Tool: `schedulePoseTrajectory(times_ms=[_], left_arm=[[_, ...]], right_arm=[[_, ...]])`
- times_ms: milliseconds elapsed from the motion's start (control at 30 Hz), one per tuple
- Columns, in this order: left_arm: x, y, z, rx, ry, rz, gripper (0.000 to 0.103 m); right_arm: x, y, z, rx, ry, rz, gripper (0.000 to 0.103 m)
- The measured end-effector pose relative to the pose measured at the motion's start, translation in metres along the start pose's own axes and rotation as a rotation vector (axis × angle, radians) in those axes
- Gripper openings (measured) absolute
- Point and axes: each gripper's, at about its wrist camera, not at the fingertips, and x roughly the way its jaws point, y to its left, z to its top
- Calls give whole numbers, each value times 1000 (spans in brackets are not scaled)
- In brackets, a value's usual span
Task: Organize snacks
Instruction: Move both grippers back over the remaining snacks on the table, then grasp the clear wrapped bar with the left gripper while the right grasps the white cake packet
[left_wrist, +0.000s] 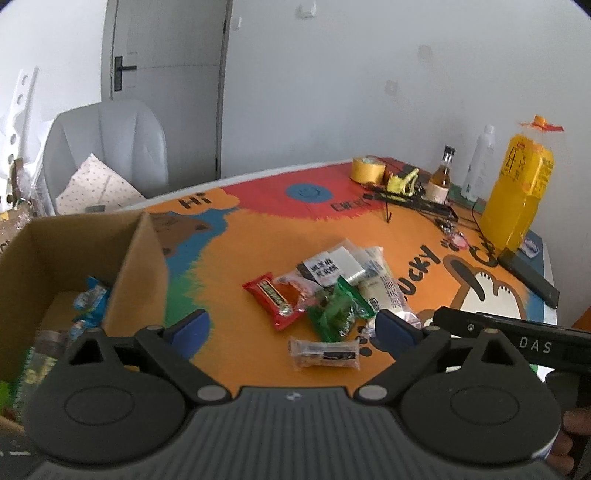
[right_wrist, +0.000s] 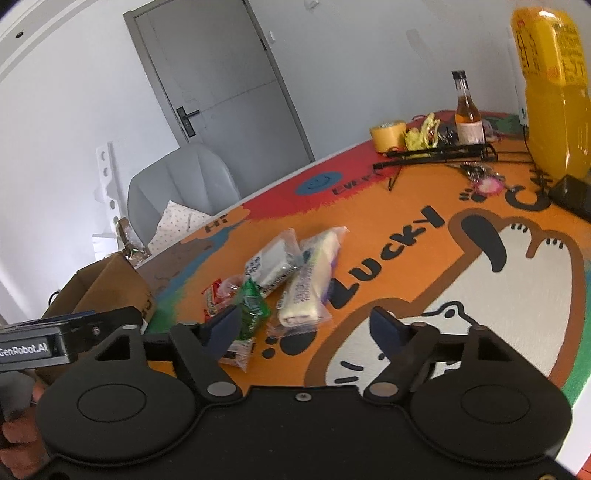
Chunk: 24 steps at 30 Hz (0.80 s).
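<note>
Several snack packets lie in a pile on the orange table: a red bar (left_wrist: 275, 300), a green packet (left_wrist: 338, 314) (right_wrist: 251, 314), a white-and-black packet (left_wrist: 330, 267) (right_wrist: 275, 264), a long white packet (left_wrist: 384, 286) (right_wrist: 312, 280) and a small clear-wrapped dark bar (left_wrist: 325, 354) (right_wrist: 238, 350). A cardboard box (left_wrist: 144, 258) (right_wrist: 110, 284) at the left holds blue-wrapped snacks (left_wrist: 90, 299). My left gripper (left_wrist: 291, 328) is open and empty, above the table near the pile. My right gripper (right_wrist: 304, 326) is open and empty, just right of the pile.
At the far side stand a tall yellow bag (left_wrist: 519, 188) (right_wrist: 554, 96), a small amber bottle (left_wrist: 441, 177) (right_wrist: 467, 114), a white bottle (left_wrist: 480, 162), a yellow tape roll (left_wrist: 365, 170) (right_wrist: 388, 134), a black wire rack (left_wrist: 413, 199) and a black device (left_wrist: 528, 275). A grey chair (left_wrist: 107, 147) stands behind the box.
</note>
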Motion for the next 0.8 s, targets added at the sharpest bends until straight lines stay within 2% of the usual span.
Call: schedulePoseTrajectory(times_ms=[100, 333, 633, 767, 800], left_arm=[[13, -7, -2, 7, 27, 0, 94], [44, -19, -8, 15, 81, 3, 94], [80, -28, -17, 43, 142, 24, 94], [89, -27, -22, 48, 157, 38, 79], [89, -27, -22, 58, 147, 47, 67]], right_arm=[[5, -8, -1, 20, 10, 9, 66], [19, -24, -2, 50, 25, 22, 61], [35, -34, -2, 67, 44, 40, 60], [43, -37, 0, 67, 53, 43, 60], [45, -37, 0, 65, 54, 44, 60]])
